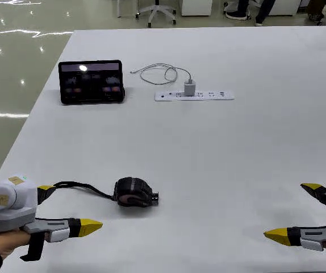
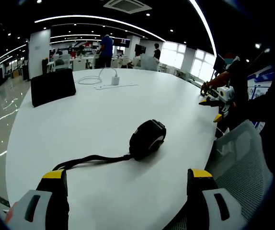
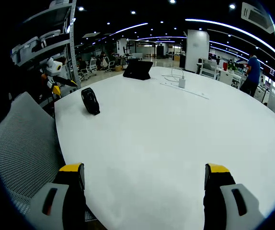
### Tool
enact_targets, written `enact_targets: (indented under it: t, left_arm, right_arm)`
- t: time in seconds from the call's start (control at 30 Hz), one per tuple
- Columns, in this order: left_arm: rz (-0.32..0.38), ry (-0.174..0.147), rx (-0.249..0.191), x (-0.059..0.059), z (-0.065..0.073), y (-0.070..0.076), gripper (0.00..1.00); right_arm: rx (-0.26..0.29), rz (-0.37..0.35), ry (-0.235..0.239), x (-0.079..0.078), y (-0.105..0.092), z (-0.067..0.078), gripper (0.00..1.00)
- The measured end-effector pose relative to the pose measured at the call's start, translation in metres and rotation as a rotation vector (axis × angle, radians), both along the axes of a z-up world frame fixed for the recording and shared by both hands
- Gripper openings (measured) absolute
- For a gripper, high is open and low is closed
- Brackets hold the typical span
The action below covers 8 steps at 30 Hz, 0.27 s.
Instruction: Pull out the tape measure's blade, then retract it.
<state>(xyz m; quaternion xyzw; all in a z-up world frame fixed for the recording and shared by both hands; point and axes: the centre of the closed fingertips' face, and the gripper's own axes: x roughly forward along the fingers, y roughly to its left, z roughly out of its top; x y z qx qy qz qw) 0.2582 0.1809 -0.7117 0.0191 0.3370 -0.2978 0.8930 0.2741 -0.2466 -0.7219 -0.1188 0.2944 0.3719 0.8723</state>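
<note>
head view: found the tape measure (image 1: 133,192) lying on the white desk (image 1: 208,148) near its front edge, blade wound in, with a black strap (image 1: 78,186) trailing off it toward the left tongs (image 1: 72,207). saw those tongs spread wide and empty, upper tip near the strap's end, clear of the case. saw the right tongs (image 1: 284,209) over at the right, likewise wide open, holding nothing, well apart from the tape measure. noted a dark tablet (image 1: 91,81) propped at the far left, and beside it a power strip (image 1: 194,95) with a charger (image 1: 189,88) plugged in and a cable (image 1: 160,73) looped behind.

left gripper view: looked along the left tongs (image 2: 128,173), yellow-tipped jaws parted wide, with bare desk between them and the strap (image 2: 92,159) ending near the left jaw. found the tape measure (image 2: 148,138) ahead, untouched. caught the right tongs (image 2: 211,109) small at the right, and a mesh chair (image 2: 243,158) by the right jaw.

right gripper view: saw the right tongs (image 3: 144,168) gaping and empty over bare desk. spotted the tape measure (image 3: 90,101) well off to the upper left, with the left tongs (image 3: 56,86) beyond it.
</note>
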Motion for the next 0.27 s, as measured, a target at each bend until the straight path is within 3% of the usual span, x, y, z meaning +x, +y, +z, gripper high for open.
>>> enact_targets:
  t: [0.27]
  left_arm:
    - [-0.001, -0.013, -0.005, 0.0035, 0.0061, 0.0010, 1.00]
  right_arm:
    - [0.003, -0.010, -0.008, 0.0030, -0.0045, 0.0021, 1.00]
